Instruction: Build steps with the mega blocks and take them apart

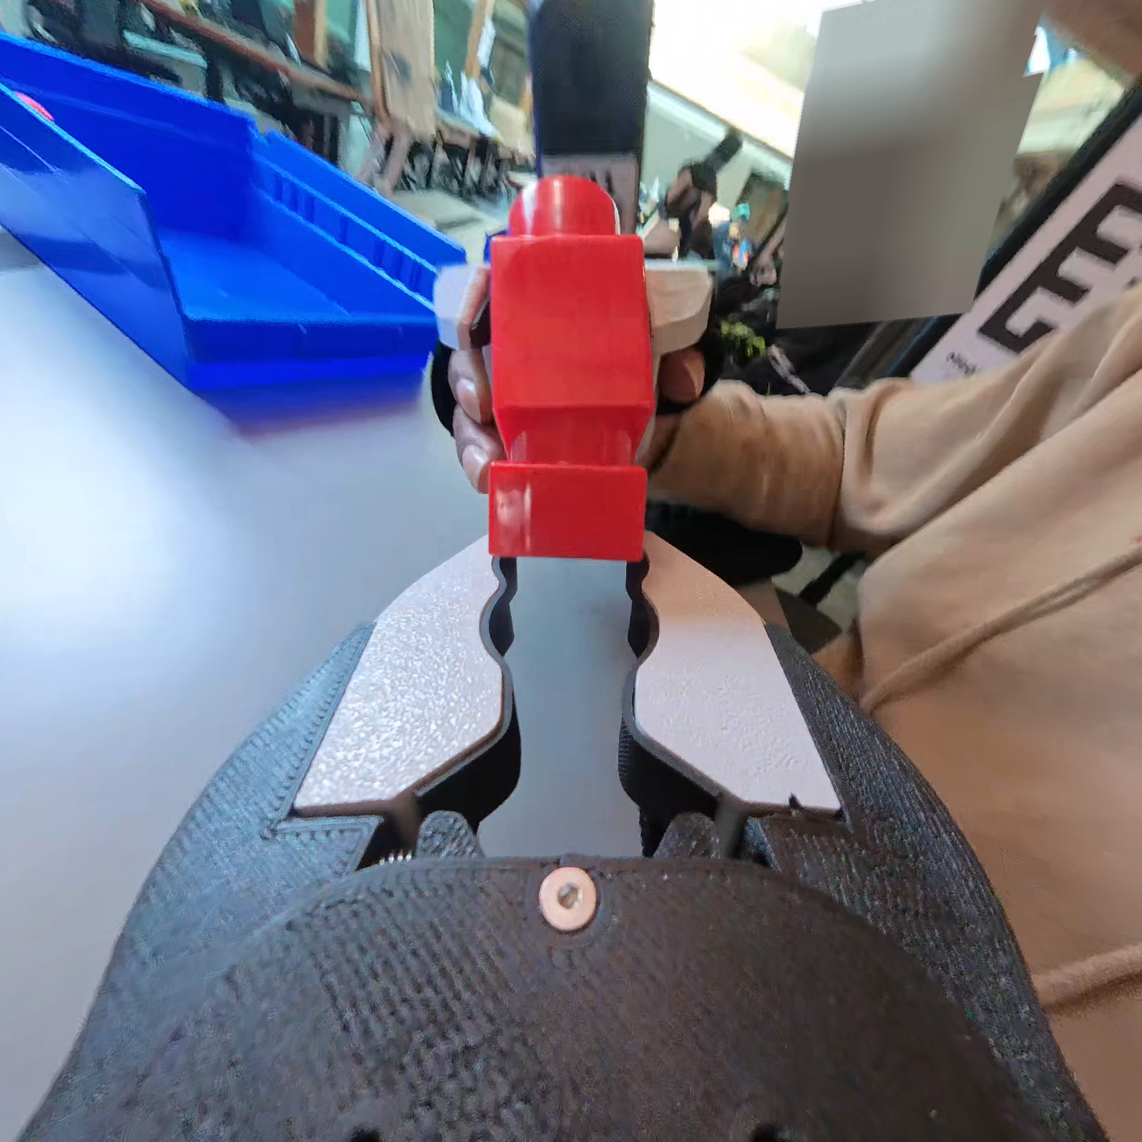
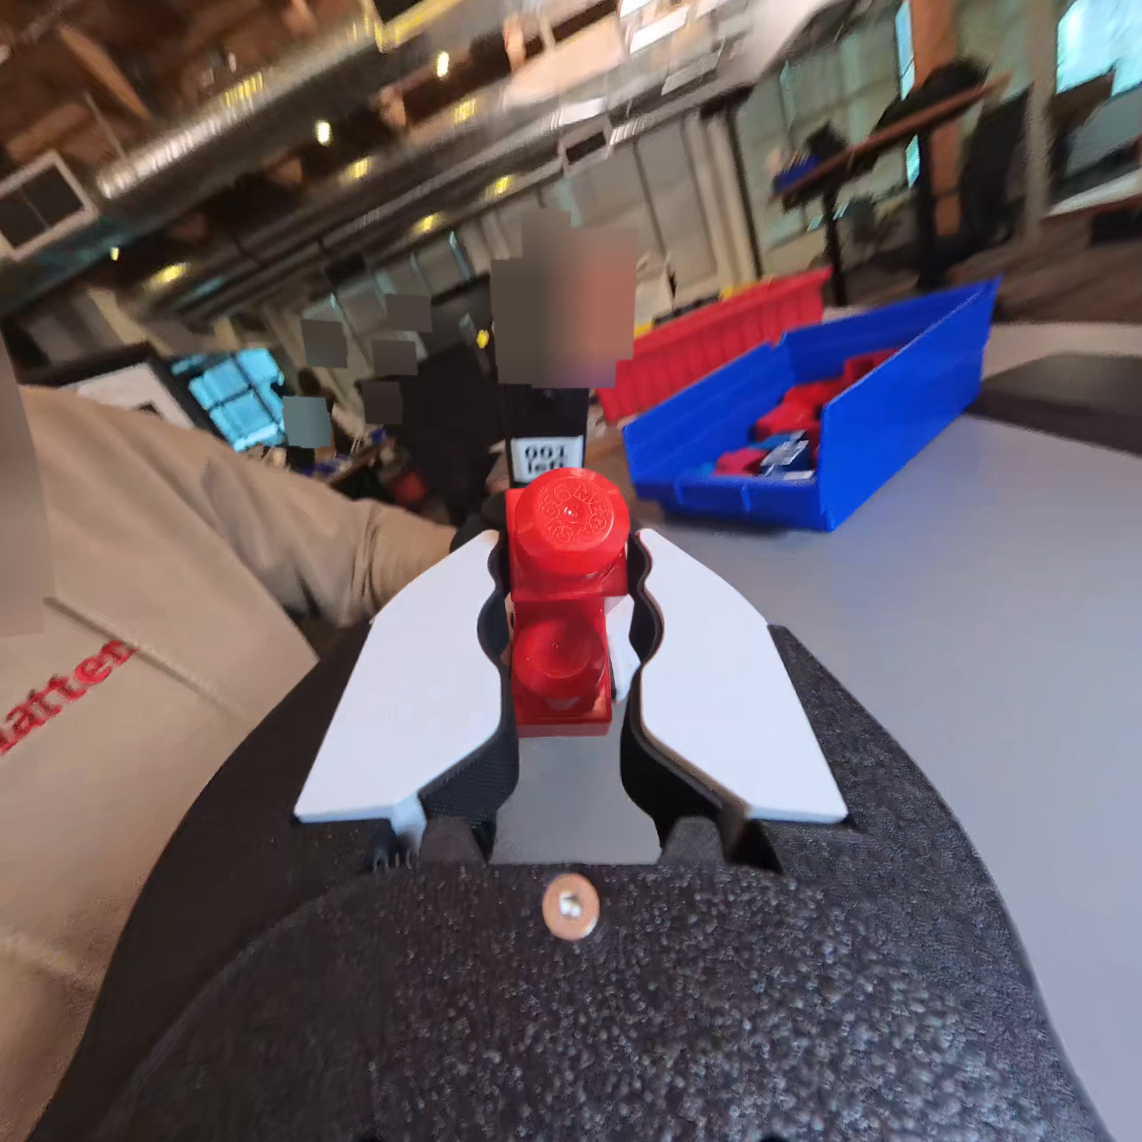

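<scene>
The grey table [image 2: 927, 618] is carrying a blue bin [image 2: 865, 432] with more blocks inside. Above the table, the right gripper [image 2: 565, 618] is clamping a tall red block [image 1: 571, 321], and the left gripper [image 1: 568, 575] is pinching a smaller red block [image 1: 567, 511] just under it. The two blocks are meeting stud to socket, so this looks like joining or pulling apart; I cannot tell which. The next move probably needs a straight push or pull along the stud.
</scene>
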